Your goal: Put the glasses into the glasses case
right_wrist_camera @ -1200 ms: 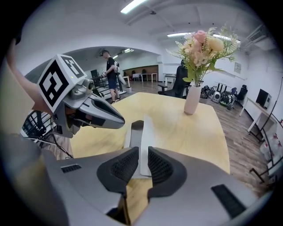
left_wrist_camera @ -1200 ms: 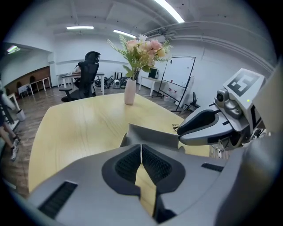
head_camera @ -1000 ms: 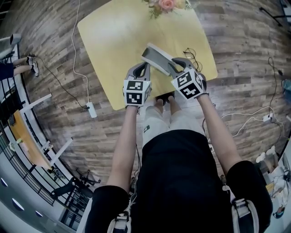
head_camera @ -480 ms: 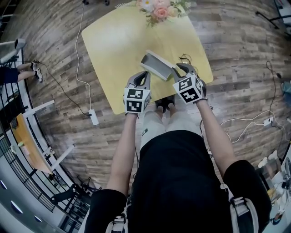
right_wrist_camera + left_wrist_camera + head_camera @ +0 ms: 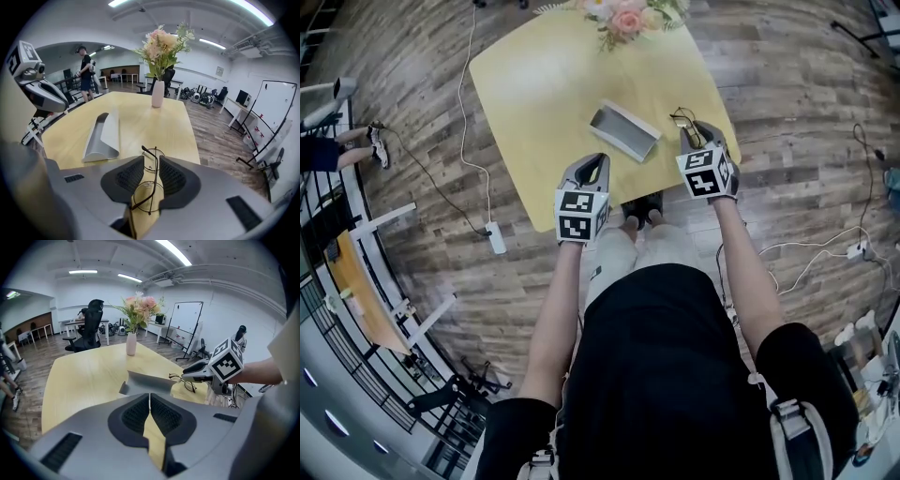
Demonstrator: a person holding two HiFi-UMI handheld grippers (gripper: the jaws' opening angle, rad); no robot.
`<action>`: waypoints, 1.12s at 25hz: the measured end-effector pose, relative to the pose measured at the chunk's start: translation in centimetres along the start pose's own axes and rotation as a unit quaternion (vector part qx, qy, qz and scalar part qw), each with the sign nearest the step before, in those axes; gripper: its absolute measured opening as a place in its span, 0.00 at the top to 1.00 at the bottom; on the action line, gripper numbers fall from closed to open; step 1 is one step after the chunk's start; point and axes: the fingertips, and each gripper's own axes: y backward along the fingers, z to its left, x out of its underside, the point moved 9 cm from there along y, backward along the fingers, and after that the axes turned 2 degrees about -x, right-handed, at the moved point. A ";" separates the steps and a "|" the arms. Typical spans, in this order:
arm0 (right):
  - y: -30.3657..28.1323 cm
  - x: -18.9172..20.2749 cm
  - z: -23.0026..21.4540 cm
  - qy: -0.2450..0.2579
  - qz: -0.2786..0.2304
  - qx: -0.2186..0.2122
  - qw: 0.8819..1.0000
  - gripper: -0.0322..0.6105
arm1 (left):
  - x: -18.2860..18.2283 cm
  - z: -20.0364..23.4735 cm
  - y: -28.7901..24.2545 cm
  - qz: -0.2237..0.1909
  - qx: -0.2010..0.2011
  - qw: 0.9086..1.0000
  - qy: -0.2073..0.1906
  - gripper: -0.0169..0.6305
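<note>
head view, table: yellow table (image 5: 525, 84), glasses case (image 5: 623, 129) lies mid-table and looks open.
head view, glasses: glasses (image 5: 682, 116) sit on the table just beside the case, near the right edge, not in the case.
head view, grippers: left gripper (image 5: 595, 161) hangs over the front edge, apart from the case. Right gripper (image 5: 694, 131) has its tips right at the glasses.
left gripper view: left gripper (image 5: 149, 397) is clenched, tips meeting, nothing held, only table shows through the gap below. The case (image 5: 145, 383) lies ahead, with a vase of flowers (image 5: 131, 341) at the far end.
right gripper view: right gripper (image 5: 150, 161) is released and its jaws have just been opening. The glasses (image 5: 144, 190) lie between them on the table, pads not pressing the frame.
step: reach for the glasses, 1st of 2 moves, grasp not yet made.
next: likely close the right jaws gently on the thin wire frame, lift, then carry left to the case.
risk: the frame may slip or bend.
</note>
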 end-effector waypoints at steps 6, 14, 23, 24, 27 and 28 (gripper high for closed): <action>-1.2 1.4 -0.6 -0.006 0.026 0.005 1.000 0.77 | 0.4 -0.1 0.1 0.004 0.001 1.000 0.005 0.93; -1.7 2.6 -0.7 -0.030 0.033 0.003 0.999 0.82 | 0.8 -0.1 0.5 0.005 -0.009 1.000 0.005 0.93; -1.2 2.6 -0.6 -0.014 0.026 0.006 1.000 0.91 | 0.8 -0.4 1.6 -0.003 -0.016 1.000 0.010 0.93; -1.0 2.6 -0.6 -0.012 0.026 0.007 1.000 0.91 | 0.7 -0.4 1.8 -0.006 -0.016 1.000 0.010 0.93; -0.3 2.8 -0.6 -0.007 0.026 0.007 1.000 0.91 | 0.6 -0.7 2.2 -0.011 -0.017 1.000 0.011 0.93; -0.1 2.8 -0.7 -0.006 0.025 0.008 1.000 0.91 | 0.5 -0.7 2.2 -0.011 -0.017 1.000 0.012 0.93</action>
